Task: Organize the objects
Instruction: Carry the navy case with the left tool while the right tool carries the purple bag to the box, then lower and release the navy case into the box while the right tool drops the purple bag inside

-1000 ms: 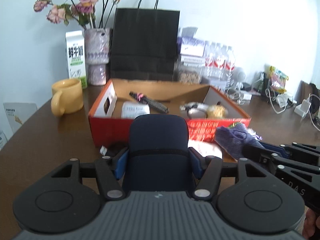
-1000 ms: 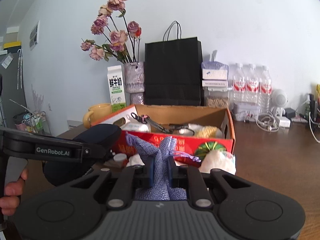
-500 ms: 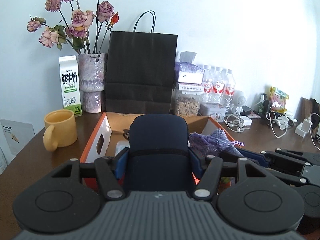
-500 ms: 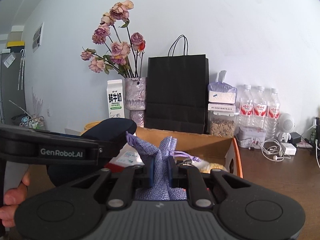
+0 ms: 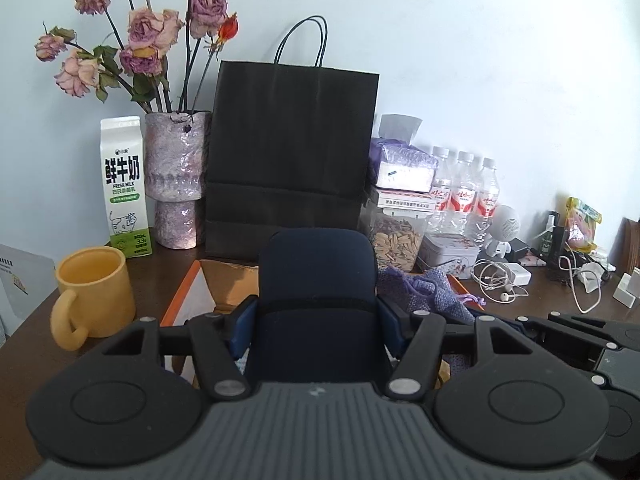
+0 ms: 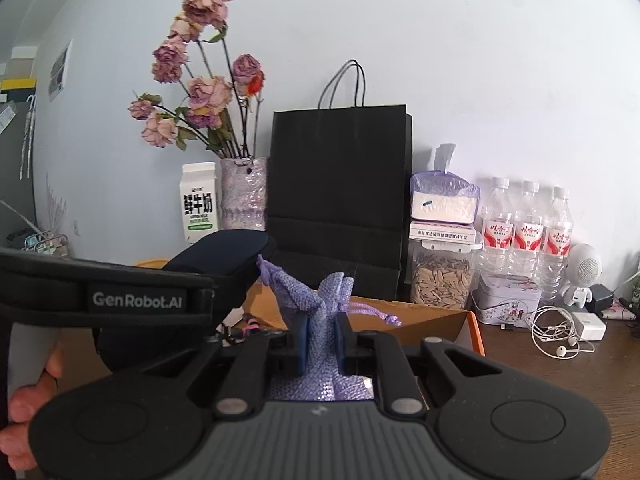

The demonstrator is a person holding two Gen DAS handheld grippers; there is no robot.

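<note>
Navy case (image 5: 316, 300): pinched between left jaws, over cardboard box (image 5: 228, 276)
Purple pouch (image 6: 320, 316): pinched in right jaws pressed nearly together, above box
Progress: both items lifted, neither released
Left to do: lowering each into box ahead of jaws, judging by position

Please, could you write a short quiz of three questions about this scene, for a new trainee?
1. True or false: the right gripper is shut on the purple pouch.
2. What does the left gripper hold? A) yellow mug B) dark blue case C) milk carton
3. Fill in: the cardboard box stands in front of the black paper ___.

Key: 1 true; 2 B, the dark blue case; 3 bag.
</note>
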